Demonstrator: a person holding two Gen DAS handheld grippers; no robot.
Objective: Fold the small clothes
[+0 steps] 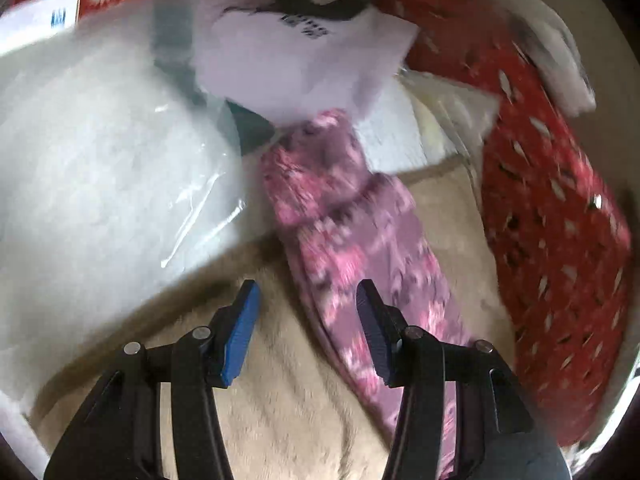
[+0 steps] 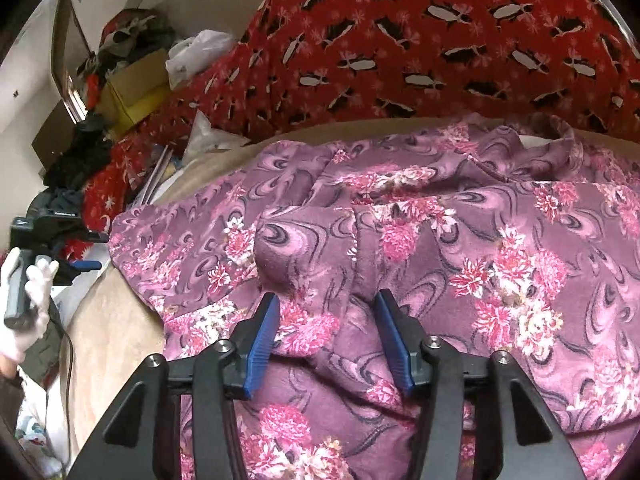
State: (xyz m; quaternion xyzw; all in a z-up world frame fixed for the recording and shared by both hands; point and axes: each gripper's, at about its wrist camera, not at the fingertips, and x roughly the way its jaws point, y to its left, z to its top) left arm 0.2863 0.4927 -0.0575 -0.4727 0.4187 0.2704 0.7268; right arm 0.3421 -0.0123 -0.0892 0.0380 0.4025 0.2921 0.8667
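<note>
Purple floral garment (image 2: 400,220) lies rumpled on a beige blanket (image 2: 108,320), its right side cut off by the frame. Left view is pretty blurry, only a strip of it shows. Right claw (image 2: 326,340) hangs just over the cloth, spread, pinching nothing. Left claw (image 1: 308,332) is spread too, empty, the strip passing under its right finger.

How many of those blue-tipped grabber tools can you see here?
2. The right gripper hovers open over the purple flowered garment; the left gripper, in a gloved hand, is at the far left.
</note>
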